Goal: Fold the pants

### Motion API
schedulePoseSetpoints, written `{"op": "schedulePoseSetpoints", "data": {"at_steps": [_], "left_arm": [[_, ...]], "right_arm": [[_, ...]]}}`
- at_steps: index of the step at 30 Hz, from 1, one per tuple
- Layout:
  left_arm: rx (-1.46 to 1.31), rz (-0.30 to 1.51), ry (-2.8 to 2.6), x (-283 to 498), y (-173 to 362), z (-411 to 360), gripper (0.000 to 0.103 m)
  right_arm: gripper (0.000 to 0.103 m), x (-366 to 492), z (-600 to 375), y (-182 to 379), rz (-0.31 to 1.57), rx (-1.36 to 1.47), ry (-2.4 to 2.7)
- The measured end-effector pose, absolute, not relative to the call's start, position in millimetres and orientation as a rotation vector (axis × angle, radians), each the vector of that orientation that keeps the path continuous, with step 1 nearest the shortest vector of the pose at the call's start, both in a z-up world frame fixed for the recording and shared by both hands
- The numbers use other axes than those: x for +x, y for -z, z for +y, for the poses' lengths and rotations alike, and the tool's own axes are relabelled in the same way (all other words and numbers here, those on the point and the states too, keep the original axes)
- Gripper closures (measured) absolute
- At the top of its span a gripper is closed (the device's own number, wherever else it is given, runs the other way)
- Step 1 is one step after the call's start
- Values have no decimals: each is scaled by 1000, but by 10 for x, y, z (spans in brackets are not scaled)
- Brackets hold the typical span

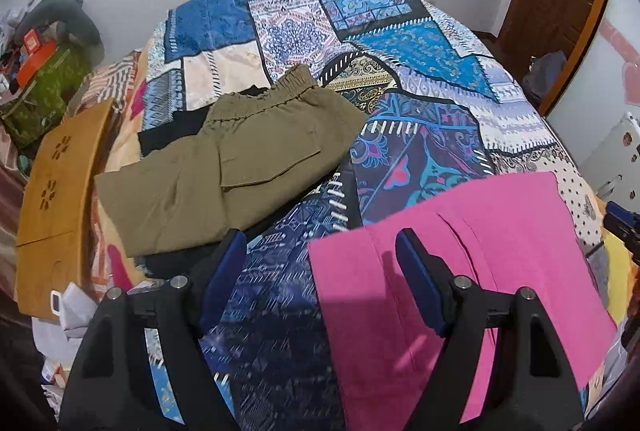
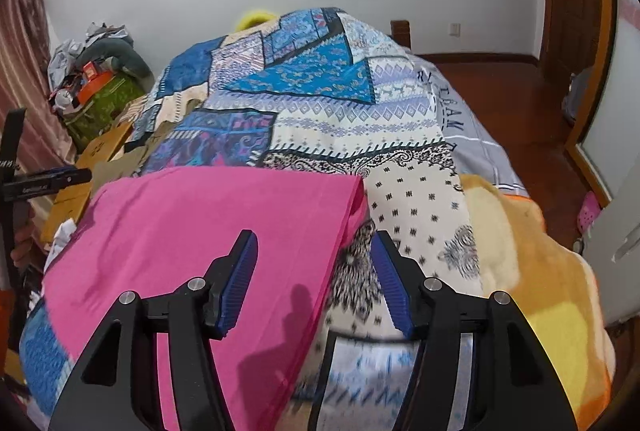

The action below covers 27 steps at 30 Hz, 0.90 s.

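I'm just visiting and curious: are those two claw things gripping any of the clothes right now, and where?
Nothing is held. The left gripper and right gripper both hang open above the pink pants, which lie flat on the bed.

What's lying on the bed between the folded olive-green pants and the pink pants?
Only the patterned bedspread: in the left wrist view, a bare strip separates the olive pants from the pink pants. The open left gripper hovers above it.

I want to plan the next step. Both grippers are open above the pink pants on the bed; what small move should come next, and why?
Probably lower the right gripper onto the right edge of the pink pants and close. Its open jaws already straddle that edge, and the left gripper is open too, holding nothing. The khaki pants lie folded already.
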<state>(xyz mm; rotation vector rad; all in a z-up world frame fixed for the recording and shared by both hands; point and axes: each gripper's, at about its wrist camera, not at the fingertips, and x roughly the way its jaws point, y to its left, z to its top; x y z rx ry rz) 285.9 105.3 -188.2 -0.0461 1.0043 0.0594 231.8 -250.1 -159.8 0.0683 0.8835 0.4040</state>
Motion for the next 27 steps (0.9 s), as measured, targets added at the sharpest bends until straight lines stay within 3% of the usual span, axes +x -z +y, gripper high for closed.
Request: {"op": "schedulePoseSetpoints", "data": {"at_steps": [13,16,21,27], "left_arm": [[-45,1126,-14,3168,2361,1010,25],[-61,1141,10,3172,2449,1030,25],[-34,1096,8,3090,2458,1028,24],[15,1055,-35,2987,2436,996,24]], "right_arm": [[50,3079,-2449,2225,1007,158,-393],[59,3110,-2366,2286,1026,123,-429],[91,3161,-2286,2335,1046,62,-458],[94,3159,-2231,2420,1046,2,-436]]}}
